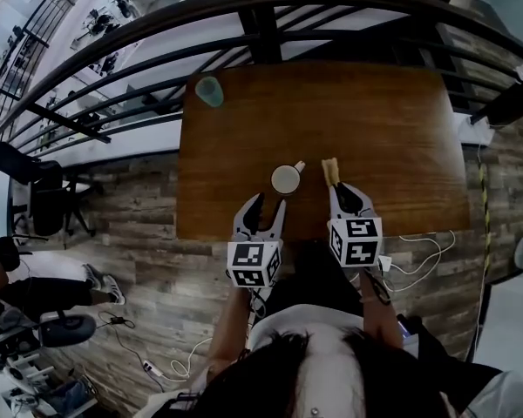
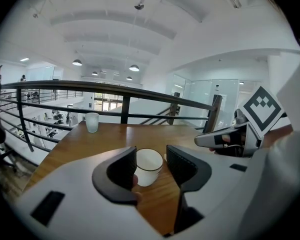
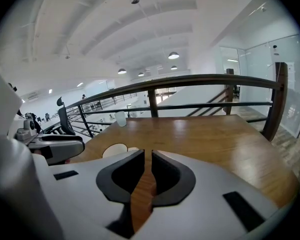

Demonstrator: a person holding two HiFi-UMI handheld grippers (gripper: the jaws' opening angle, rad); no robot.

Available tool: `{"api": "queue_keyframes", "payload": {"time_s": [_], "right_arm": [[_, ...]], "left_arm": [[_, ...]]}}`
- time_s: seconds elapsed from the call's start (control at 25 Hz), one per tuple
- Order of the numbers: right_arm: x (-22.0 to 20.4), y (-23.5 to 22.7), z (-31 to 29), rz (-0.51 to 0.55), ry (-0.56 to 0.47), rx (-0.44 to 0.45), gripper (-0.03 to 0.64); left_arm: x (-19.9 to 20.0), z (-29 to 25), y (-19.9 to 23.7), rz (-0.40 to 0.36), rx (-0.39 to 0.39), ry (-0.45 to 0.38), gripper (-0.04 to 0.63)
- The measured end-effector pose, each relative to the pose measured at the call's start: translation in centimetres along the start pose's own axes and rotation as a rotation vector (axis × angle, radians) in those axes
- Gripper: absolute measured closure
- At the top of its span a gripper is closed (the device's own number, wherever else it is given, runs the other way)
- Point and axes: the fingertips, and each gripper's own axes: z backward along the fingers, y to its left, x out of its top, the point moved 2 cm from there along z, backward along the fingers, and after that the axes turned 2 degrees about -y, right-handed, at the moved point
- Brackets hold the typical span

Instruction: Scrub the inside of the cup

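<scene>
Wooden table standing against a dark railing on a plank-floored mezzanine | white cup sitting near the front edge, between the parted jaws of the left gripper, pads not pressing it | right gripper alongside, jaws closed together, a yellowish item lying at its tips | pale green glass standing at the far left corner | pendant lamps glowing under a white ceiling

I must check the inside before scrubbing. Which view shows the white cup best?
The head view: it looks down into the white cup, showing rim, inside and handle. The left gripper view shows it close, from the side; the right gripper view shows only part of it.
</scene>
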Motion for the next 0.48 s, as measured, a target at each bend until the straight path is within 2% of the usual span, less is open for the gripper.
{"api": "queue_keyframes", "payload": {"time_s": [0.2,0.48], "right_arm": [[-0.6,-0.7,-1.6,0.01,0.034,0.01,0.572],[-1.5,-1.7,-3.5,0.007,0.077,0.027,0.522]], "left_arm": [[-1.1,-1.6,0.2,0.008,0.0,0.019,0.389],[-2.5,-3.3,0.6,0.022,-0.002,0.045,0.351]]}}
